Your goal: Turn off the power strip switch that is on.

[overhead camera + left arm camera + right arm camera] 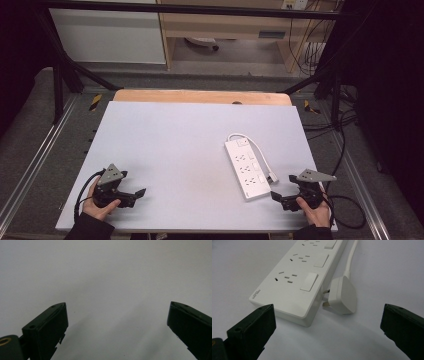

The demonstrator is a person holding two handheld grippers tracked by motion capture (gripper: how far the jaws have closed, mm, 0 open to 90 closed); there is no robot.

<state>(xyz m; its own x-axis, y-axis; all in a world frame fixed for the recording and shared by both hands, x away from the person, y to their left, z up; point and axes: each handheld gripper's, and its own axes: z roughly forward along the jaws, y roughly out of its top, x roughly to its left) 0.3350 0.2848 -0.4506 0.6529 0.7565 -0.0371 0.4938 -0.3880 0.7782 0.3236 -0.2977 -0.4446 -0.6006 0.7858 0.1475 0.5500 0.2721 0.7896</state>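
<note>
**Power strip lying just ahead of the right hand-held gripper**

The white power strip [247,170] is resting flat on the pale surface [175,145], toward its right half, with its long axis running from about 11 o'clock at the far end to 5 o'clock at the near end in the high view. Its cable is looping from the far end down the right side, and the white plug [342,295] is lying on the surface just beside the strip's near right edge, prongs pointing at the strip's side; whether they are touching it I cannot tell.

The right hand-held gripper [281,198] is sitting at the near right corner of the surface, jaws spread wide and pinching nothing. From it, the strip's near end is lying at roughly 11 o'clock and close; in the right gripper view the near corner is sitting just past the left jaw, and the plug is lying between the two jaws' lines, slightly farther on.

The left hand-held gripper [132,195] is resting at the near left, also spread and empty, facing bare surface [105,277], with the strip well apart at about 2 o'clock.

The right hand is plainly the nearer one, so a reach for the plug or the strip's near end is likely falling to it, needing only a short advance forward.
</note>
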